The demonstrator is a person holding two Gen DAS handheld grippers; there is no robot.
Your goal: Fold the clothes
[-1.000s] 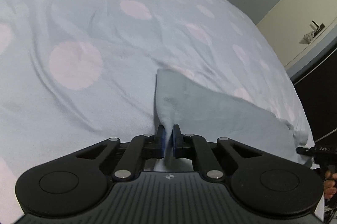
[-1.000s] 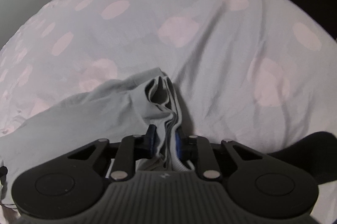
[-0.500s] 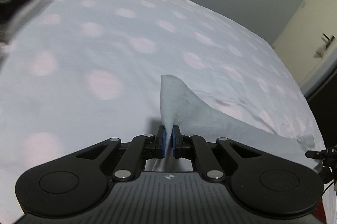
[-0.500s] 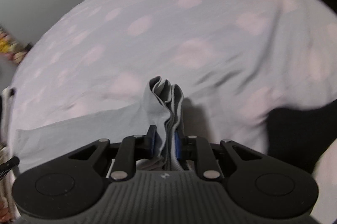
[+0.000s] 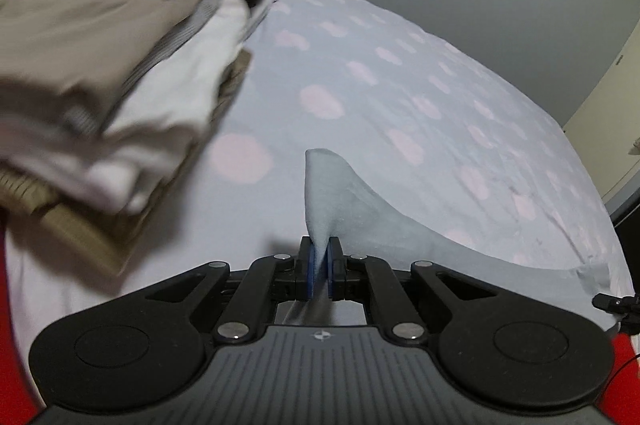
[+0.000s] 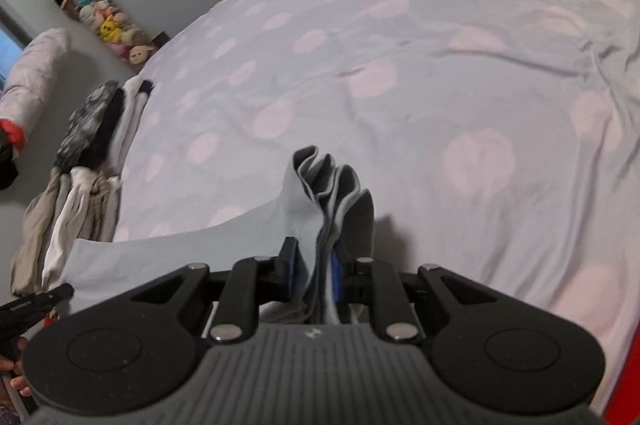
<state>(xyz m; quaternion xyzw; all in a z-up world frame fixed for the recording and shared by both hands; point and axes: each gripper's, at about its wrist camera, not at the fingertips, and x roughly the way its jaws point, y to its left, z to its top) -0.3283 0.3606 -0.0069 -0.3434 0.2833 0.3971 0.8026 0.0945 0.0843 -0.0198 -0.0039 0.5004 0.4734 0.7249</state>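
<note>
Pale blue-grey garment (image 5: 352,209) is stretched between both grippers above the polka-dot bedspread (image 5: 400,97), as it was a second ago, but the view has swung: a stack of folded clothes (image 5: 120,73), unseen earlier, now fills the left wrist view from 9 to 11 o'clock, blurred. In the right wrist view that stack (image 6: 80,169) sits at 9 o'clock by the bed's edge, with plush toys (image 6: 100,13) at 10 o'clock against the wall.

Left gripper (image 5: 319,267) is clamped nearly closed on one thin corner of the garment, which peaks just beyond the pads and trails off toward 3 o'clock. Right gripper (image 6: 314,275) stands wider apart, pinching a thick bunch of several folded layers (image 6: 328,193) that fan upward at 12 o'clock.
</note>
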